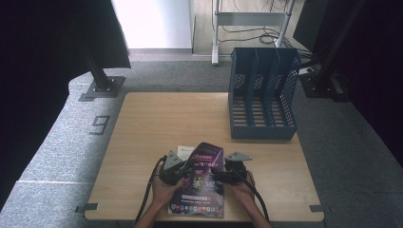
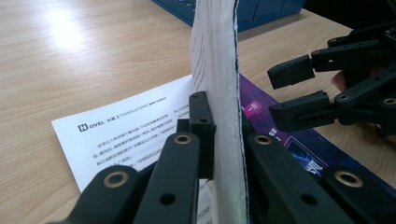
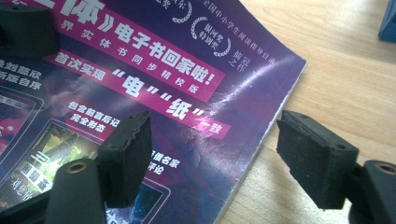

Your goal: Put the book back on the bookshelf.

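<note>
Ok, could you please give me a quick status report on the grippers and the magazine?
Left gripper shut on raised pages. Right gripper open over magazine edge. Loose sheet beneath; rack well clear.

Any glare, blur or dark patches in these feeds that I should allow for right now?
High view: top centre blown out white, side edges nearly black, magazine readable. Left gripper view: window glare on the table; the pinched white pages and the left gripper are soft, close to the lens. Right gripper view: sheen across the glossy cover near its corner; right gripper slightly soft.
</note>
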Demonstrator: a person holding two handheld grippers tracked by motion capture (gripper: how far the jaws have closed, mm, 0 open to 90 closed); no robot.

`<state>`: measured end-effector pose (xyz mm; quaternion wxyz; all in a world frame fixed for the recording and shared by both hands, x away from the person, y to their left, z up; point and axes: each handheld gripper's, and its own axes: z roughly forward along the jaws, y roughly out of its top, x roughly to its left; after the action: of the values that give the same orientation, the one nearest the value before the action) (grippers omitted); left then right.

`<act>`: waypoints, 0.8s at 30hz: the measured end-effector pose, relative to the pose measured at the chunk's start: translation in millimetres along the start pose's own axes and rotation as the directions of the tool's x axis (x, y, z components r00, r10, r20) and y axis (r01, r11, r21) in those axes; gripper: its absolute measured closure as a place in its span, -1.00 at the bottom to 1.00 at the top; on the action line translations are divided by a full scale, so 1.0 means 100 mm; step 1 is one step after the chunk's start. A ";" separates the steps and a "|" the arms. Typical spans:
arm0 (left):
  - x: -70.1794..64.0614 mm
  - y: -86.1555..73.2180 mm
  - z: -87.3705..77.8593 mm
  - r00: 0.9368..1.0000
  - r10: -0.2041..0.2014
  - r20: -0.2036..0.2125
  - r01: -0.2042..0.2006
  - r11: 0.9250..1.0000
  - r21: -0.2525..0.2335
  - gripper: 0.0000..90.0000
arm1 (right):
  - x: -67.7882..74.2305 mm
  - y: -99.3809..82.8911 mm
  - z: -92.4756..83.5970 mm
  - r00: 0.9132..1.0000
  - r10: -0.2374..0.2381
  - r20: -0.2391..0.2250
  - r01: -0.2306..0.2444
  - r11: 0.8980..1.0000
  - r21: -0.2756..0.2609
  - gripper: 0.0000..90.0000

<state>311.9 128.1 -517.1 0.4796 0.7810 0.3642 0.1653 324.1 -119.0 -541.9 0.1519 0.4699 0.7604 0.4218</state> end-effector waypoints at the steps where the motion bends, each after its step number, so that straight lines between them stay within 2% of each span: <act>1: 0.00 0.01 0.00 1.000 0.003 0.001 -0.003 1.000 -0.002 0.92 | 0.00 0.01 -0.01 1.000 -0.008 0.003 0.008 1.000 -0.005 -0.47; 6: -0.03 0.03 -0.04 1.000 0.018 0.011 -0.018 1.000 -0.017 0.92 | 0.00 0.02 -0.04 1.000 -0.016 -0.003 0.016 1.000 -0.020 -0.50; 24: -0.11 0.15 -0.19 0.998 0.047 0.046 -0.043 0.995 -0.088 0.92 | -0.05 0.05 -0.09 0.998 0.010 -0.055 -0.013 0.999 -0.045 -0.58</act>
<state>299.0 128.5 -493.8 0.5181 0.7710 0.3274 0.1730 323.9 -126.5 -533.6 0.1394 0.4590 0.7517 0.4526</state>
